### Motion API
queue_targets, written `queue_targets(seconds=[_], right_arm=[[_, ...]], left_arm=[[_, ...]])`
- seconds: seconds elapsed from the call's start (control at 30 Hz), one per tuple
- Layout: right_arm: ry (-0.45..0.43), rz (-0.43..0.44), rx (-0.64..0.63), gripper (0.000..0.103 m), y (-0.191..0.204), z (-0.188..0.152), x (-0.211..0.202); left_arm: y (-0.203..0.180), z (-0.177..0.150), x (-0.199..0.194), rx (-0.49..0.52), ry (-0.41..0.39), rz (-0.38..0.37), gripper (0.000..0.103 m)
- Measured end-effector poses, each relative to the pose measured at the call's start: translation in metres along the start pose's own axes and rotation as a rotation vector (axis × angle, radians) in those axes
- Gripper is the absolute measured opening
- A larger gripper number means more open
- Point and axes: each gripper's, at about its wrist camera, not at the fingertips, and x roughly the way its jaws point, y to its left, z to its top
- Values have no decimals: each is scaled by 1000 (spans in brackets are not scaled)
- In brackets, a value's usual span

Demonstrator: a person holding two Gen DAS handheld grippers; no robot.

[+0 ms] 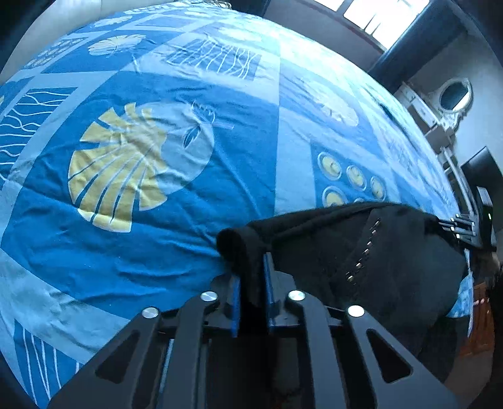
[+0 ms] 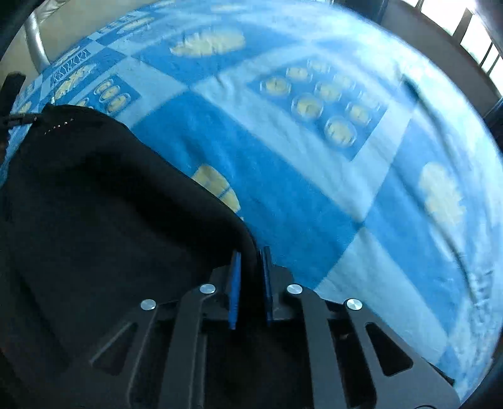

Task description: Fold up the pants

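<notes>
The black pants (image 1: pixel 371 251) hang between my two grippers above a bed. My left gripper (image 1: pixel 251 273) is shut on one end of the pants' edge, which bunches up between its blue pads (image 1: pixel 235 302). The cloth runs right toward the other gripper (image 1: pixel 462 229), seen at the far right. A line of small metal studs (image 1: pixel 361 251) crosses the fabric. In the right wrist view my right gripper (image 2: pixel 251 261) is shut on the pants (image 2: pixel 110 204), which spread left and down. The other gripper shows at the far left edge (image 2: pixel 15 119).
The bed is covered by a blue sheet (image 1: pixel 157 236) with yellow leaf and dot prints, also in the right wrist view (image 2: pixel 314 188). A white ornate mirror frame (image 1: pixel 452 94) and shelf stand at the right. A window (image 1: pixel 377 15) is behind. A metal bedpost (image 2: pixel 34 41) is at far left.
</notes>
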Motion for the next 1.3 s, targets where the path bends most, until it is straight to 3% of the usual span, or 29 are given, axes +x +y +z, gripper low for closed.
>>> queue_targets(seconds=[0.17,0.33,0.53,0.67,0.73,0.8,0.87,0.9,1.0,1.03,1.2,1.3], right_arm=[[-221,-133,-22,11,28,-24,-82],[-374,-248,-43,11,79,-87,-159],[-384,-291,-56,11,150,-186,-181],[-286,-220,3,15,173,-227,-161],[-232,-161,59,22,175,-241,-151],[-226,-40,227,37,165,-255,-153],[-277,91,462,61,145,-270,-163],[-301,157,567,65,138,-278,-166],[-352,322,832,65,123,-296,-161],[-354,340,883,65,119,-298,-157],[-358,398,998,66,120,-297,-140],[-357,440,1057,68,123,-301,-127]], left_arm=[[-2,-1,-27,-41,-78,-64,9],[-14,-22,-84,-49,-175,-154,9],[-4,-94,-131,-108,-176,-232,9],[10,-148,-131,-137,-109,-182,10],[29,-180,-124,-210,-42,-151,10],[45,-205,-122,-281,-10,-129,10],[55,-225,-130,-354,-19,-131,10],[54,-233,-139,-381,-44,-143,10],[35,-242,-151,-370,-78,-139,10],[24,-242,-152,-357,-85,-144,10],[-20,-221,-142,-350,-134,-209,11],[-28,-205,-118,-372,-109,-170,11]])
